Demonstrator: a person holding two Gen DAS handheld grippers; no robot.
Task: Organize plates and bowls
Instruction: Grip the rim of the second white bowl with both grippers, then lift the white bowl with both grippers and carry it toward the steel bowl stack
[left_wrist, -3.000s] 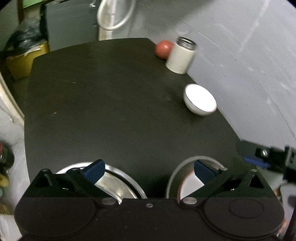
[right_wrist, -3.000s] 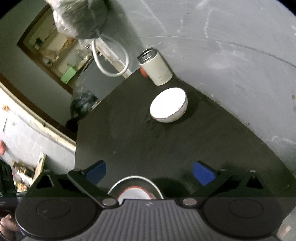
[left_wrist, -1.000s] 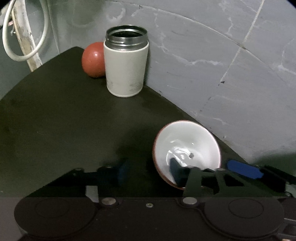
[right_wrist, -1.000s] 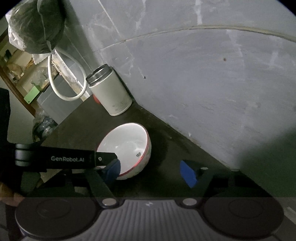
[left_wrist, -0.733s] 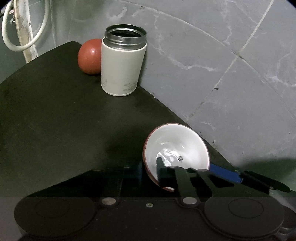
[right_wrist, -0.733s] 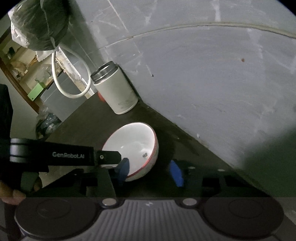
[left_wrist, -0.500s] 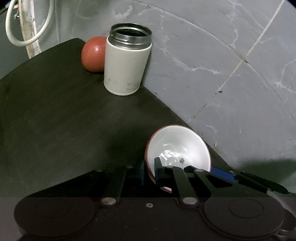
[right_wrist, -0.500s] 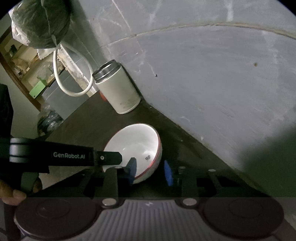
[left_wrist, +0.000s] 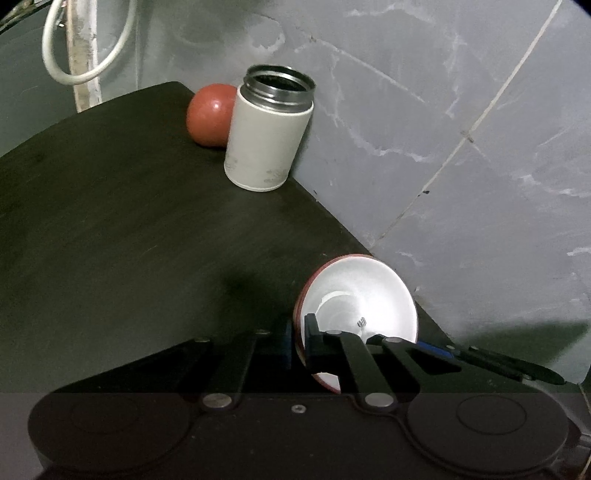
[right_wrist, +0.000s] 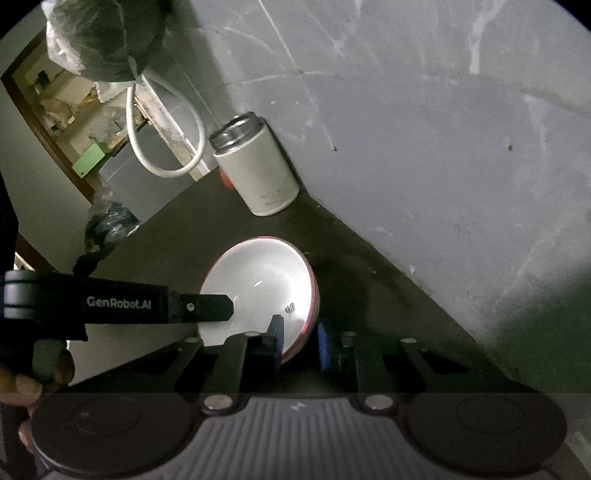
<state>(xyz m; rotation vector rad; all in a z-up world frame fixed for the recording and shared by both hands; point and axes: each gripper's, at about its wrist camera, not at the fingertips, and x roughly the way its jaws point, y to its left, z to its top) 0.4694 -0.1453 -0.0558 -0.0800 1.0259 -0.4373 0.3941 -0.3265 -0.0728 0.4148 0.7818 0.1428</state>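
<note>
Dark counter (left_wrist: 110, 236), wall-side edge. White bowl (right_wrist: 258, 288) is pinched at opposite rim points by both hand-held grippers: left (left_wrist: 295, 341), right (right_wrist: 298, 345), each narrowed on the rim. Tilt noted. Risk judged: thin glazed rim slipping if lifted unevenly; canister (left_wrist: 267, 133) nearby could be struck.

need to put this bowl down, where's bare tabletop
Bare: the dark tabletop left of the bowl, in front of the white canister. Crowded: the wall side, with canister and red ball in the corner and both grippers clamping the bowl's rim.
</note>
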